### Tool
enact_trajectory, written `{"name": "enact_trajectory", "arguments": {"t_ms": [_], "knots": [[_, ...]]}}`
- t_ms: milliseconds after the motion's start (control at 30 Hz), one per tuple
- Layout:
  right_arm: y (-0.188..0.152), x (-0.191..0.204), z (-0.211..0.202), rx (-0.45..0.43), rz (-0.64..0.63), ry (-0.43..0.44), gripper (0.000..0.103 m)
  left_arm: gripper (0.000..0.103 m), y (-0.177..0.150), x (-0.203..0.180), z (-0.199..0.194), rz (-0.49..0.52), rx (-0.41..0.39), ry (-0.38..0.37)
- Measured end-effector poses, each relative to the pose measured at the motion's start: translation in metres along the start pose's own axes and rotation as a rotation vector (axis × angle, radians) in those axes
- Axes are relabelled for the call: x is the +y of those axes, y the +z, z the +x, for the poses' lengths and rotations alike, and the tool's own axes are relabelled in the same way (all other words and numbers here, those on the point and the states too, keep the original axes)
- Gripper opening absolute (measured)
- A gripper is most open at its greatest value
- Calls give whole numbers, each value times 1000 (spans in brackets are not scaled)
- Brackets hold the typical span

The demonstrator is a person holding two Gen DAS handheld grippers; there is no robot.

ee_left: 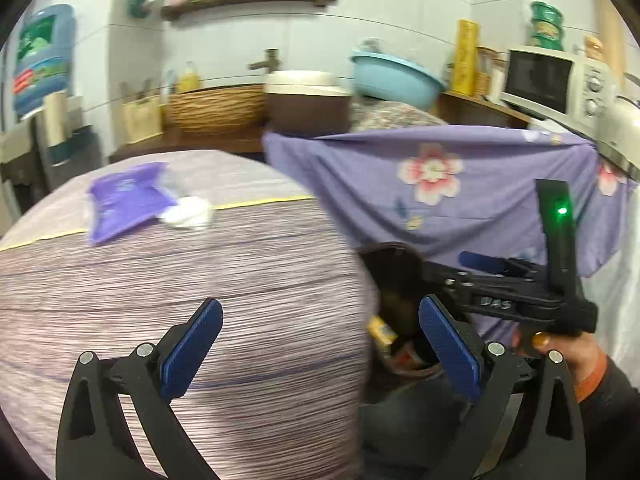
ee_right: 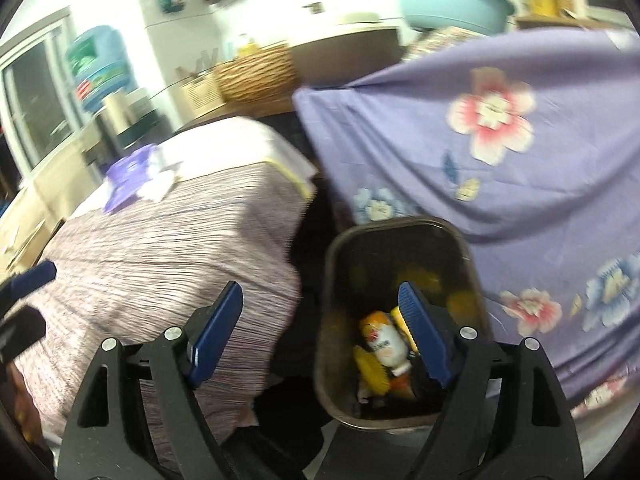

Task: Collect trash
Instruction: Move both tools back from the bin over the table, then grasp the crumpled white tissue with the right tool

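Left gripper (ee_left: 320, 344) jaws apart, nothing between them, over the striped purple cloth (ee_left: 200, 280) on the table; right gripper (ee_right: 320, 336) jaws also wide apart and empty, above the dark trash bin (ee_right: 400, 240) that sits on the floor between the table and the purple floral sheet (ee_right: 520, 180). Bin holds a white-and-orange bottle (ee_right: 384, 340) plus yellow scraps (ee_right: 372, 372). Remaining trash on the table's far side: purple wrapper (ee_left: 124, 200) touching a crumpled white tissue (ee_left: 188, 214).
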State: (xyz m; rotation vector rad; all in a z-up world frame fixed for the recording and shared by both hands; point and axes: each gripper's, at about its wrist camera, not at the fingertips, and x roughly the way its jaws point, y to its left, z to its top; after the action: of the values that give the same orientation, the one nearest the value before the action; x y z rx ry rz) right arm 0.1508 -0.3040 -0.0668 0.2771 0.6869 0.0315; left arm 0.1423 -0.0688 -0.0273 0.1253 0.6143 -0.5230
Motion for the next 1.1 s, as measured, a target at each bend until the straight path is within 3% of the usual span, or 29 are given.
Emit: {"name": "enact_trajectory", "arguments": {"t_ms": [267,500,667,800,1100], "knots": [[18,61,14,-2,-132,104,84,98,4,79,-21,-22,-3,182],[36,113,32,8,-254,163,90,98,6,139,-21,-44,24,274],[47,146,59,56,-309,214,90,98,4,176,-18,-97,50,294],[60,168,80,82,-358,227,90,98,5,191,-13,-77,57,323],[91,209,146,177,-465,224,90,98,13,216,14,-86,109,294]]}}
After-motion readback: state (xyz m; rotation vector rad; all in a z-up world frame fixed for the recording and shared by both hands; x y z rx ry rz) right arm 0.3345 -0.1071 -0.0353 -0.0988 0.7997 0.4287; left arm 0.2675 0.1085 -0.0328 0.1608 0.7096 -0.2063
